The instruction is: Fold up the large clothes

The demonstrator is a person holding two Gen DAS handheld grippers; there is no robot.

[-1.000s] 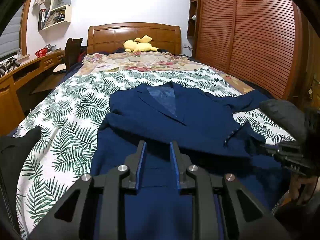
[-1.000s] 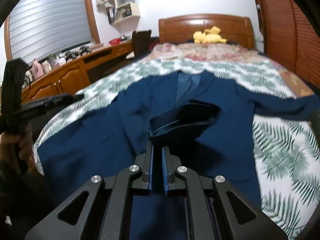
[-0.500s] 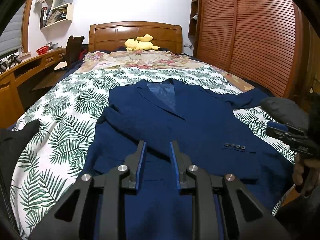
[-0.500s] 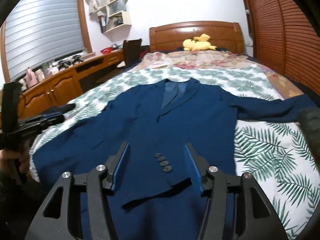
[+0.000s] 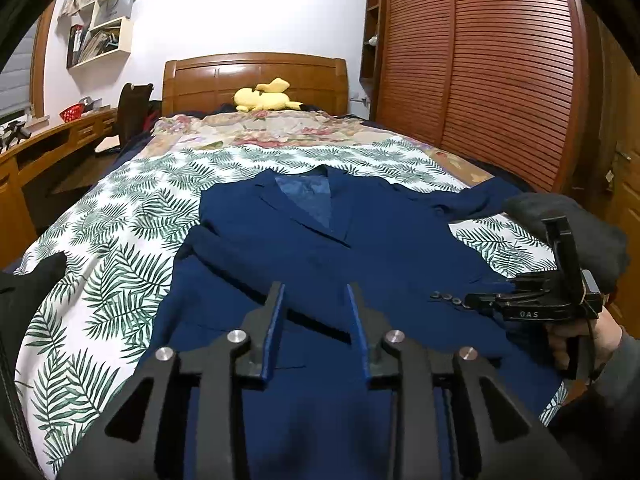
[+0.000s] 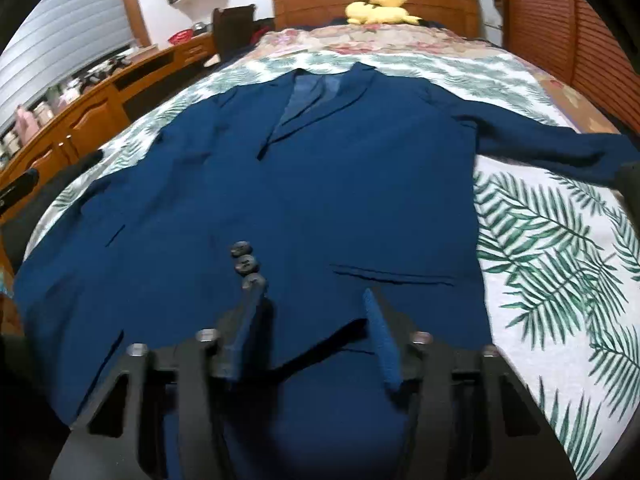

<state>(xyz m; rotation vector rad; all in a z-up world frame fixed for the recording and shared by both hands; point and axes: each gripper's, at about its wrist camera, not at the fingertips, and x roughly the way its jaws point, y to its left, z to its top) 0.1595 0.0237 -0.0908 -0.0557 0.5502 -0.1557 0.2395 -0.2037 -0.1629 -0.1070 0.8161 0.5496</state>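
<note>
A navy blue jacket [image 5: 380, 240] lies face up on the fern-print bed cover [image 5: 112, 248]. One sleeve is folded across its front, and the cuff buttons [image 6: 244, 258] end near the right hem. The other sleeve [image 6: 560, 148] stretches out to the right. My left gripper [image 5: 314, 296] hovers over the folded sleeve with its jaws opening and nothing between them. My right gripper [image 6: 312, 300] hangs low over the cuff end beside the buttons. Its jaws are closing, the cuff edge lies under the gap, and the pads are not pressing on it. In the left wrist view the right gripper [image 5: 470, 302] points at the buttons.
A wooden headboard [image 5: 256, 76] with a yellow plush toy [image 5: 262, 98] stands at the far end of the bed. A wooden desk [image 5: 40, 152] and a chair run along the left. Slatted wardrobe doors [image 5: 480, 80] line the right. A hand [image 5: 580, 336] holds the right gripper.
The right gripper let go of the sleeve cuff, which now lies flat across the jacket front, and then dropped closer to it. The left jaws stand slightly wider.
</note>
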